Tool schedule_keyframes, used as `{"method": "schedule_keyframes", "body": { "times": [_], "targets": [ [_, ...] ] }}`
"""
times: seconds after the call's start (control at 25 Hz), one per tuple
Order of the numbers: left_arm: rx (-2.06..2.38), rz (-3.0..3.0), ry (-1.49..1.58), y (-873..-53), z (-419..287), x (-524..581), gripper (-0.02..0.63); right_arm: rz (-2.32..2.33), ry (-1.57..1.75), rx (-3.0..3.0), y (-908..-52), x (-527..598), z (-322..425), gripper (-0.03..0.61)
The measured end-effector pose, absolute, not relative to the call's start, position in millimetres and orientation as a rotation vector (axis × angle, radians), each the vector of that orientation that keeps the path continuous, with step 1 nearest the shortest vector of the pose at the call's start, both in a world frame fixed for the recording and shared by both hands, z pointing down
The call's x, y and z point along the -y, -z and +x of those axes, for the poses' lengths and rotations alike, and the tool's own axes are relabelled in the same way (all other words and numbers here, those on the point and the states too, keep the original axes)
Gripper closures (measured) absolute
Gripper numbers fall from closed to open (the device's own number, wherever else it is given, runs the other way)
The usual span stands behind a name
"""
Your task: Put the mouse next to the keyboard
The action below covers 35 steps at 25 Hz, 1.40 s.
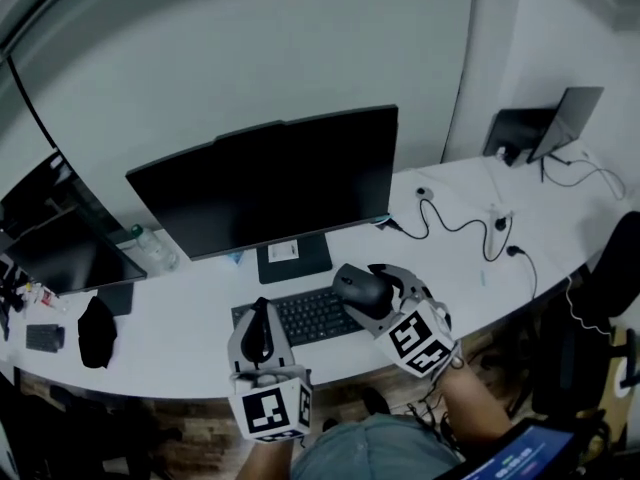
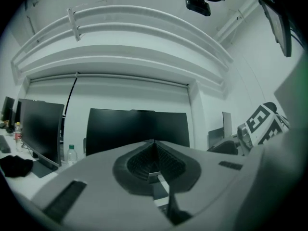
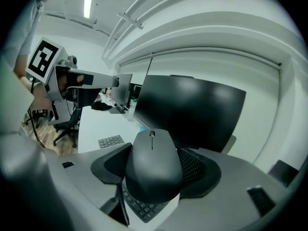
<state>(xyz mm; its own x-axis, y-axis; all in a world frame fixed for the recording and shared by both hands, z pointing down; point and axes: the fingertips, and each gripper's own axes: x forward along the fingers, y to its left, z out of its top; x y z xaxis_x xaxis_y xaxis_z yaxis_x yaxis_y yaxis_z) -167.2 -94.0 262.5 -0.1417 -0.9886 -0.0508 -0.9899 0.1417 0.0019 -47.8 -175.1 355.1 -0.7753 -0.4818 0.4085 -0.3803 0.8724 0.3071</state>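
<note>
1. Mouse in the clamp: the right gripper has both jaws pressed against the sides of the black mouse and holds it over the right end of the keyboard, whose keys show just beneath it.
2. The left gripper hangs at the keyboard's near left corner, its jaws together with nothing between them.
3. The keyboard lies on a white desk, just in front of the stand of a wide dark monitor.
4. To the far left, a second monitor stands near a clear bottle, with a black cloth nearer the desk's front edge.
5. On the right, black cables trail across the desk toward an open laptop at the far end.
</note>
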Motion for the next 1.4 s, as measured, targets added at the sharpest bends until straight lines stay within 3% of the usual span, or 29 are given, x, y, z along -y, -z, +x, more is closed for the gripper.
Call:
{"method": "schedule_keyframes", "body": {
  "times": [0.56, 1.4],
  "targets": [
    [-2.084, -2.351, -0.044, -278.4, -59.9, 150.2, 0.609, 1.052, 0.134, 2.372, -366.5, 209.7, 110.8, 0.272],
    [-2.183, -2.323, 0.085, -313.5, -73.7, 177.2, 0.609, 0.974, -0.040, 2.340, -440.0, 249.6, 97.1, 0.272]
  ]
}}
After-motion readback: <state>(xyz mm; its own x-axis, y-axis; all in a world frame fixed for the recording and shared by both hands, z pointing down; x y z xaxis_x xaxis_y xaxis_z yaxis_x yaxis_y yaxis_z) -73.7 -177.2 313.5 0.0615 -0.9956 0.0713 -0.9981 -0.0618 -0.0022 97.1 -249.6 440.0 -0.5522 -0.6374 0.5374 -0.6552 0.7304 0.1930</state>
